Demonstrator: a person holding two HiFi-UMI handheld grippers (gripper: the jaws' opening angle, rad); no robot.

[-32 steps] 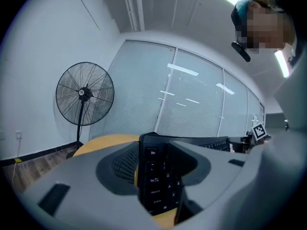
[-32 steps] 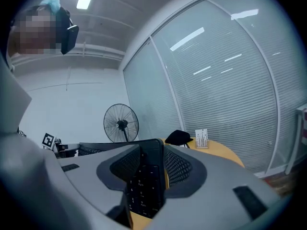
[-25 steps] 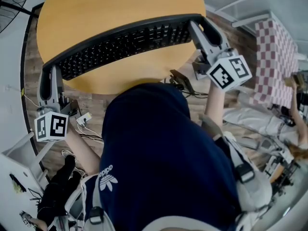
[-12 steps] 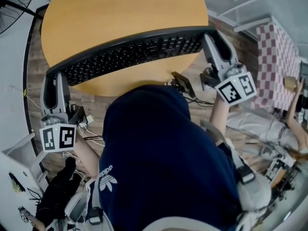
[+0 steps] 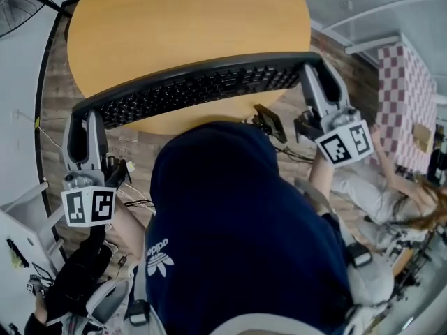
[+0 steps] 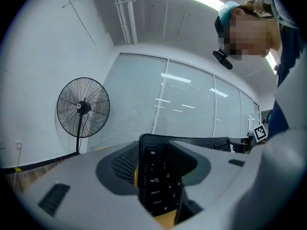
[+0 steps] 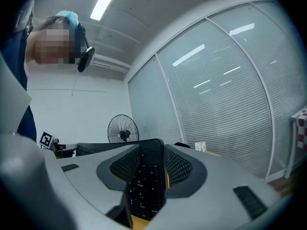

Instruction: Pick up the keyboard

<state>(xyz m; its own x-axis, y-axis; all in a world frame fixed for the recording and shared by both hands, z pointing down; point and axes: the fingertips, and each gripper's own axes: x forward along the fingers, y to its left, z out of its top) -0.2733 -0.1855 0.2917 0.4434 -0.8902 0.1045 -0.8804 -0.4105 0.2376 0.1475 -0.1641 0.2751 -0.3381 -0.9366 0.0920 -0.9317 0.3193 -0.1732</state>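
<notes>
Now that the keyboard (image 5: 202, 84) has drifted down-frame off the worktop (image 5: 181, 19) | left gripper (image 5: 84, 114), right gripper (image 5: 313, 67): jaws pinching its ends | basically picked up

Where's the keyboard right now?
In the head view the keyboard stretches over the near part of the round table, its left end clamped in the left gripper and its right end in the right gripper.

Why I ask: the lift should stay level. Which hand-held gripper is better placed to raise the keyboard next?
Neither alone, probably. The left hand-held gripper is shut on the Esc end of the keyboard, the right hand-held gripper on its number-pad end, so raising both together looks best.
</notes>
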